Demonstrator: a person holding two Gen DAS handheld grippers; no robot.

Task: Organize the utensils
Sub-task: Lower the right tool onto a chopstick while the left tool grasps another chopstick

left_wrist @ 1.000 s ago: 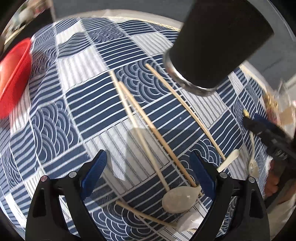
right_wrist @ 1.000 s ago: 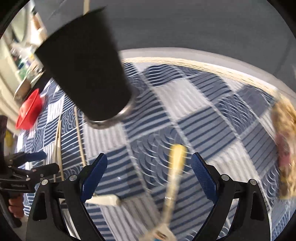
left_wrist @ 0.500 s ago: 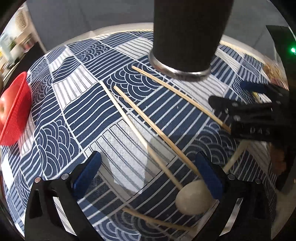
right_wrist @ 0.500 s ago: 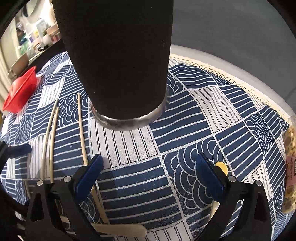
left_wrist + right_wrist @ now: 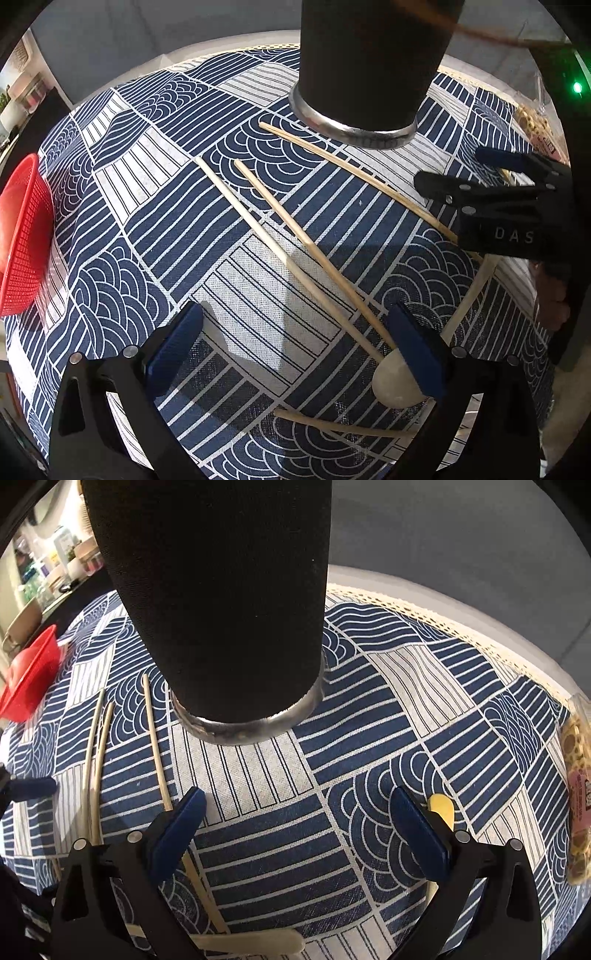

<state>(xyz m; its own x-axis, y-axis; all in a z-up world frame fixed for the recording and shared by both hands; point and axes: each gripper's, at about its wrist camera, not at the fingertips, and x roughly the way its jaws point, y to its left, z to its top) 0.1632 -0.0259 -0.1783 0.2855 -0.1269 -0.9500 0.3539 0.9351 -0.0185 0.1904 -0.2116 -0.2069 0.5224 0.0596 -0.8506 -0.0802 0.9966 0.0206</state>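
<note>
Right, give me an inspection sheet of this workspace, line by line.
Surface: blue-and-white patterned tablecloth with lace edging, lying flat.
Job's things: black cup upright; four loose chopsticks on the cloth; pale spoon lying by them; yellow-handled utensil on the right.
Clutter: red basket at the left edge; snack packet at the right edge.
Grippers: left gripper open, empty, above the chopsticks; right gripper open, empty, before the cup.
Cables: nothing seen.
Surroundings: grey wall; shelf of bottles far left, blurred.
</note>
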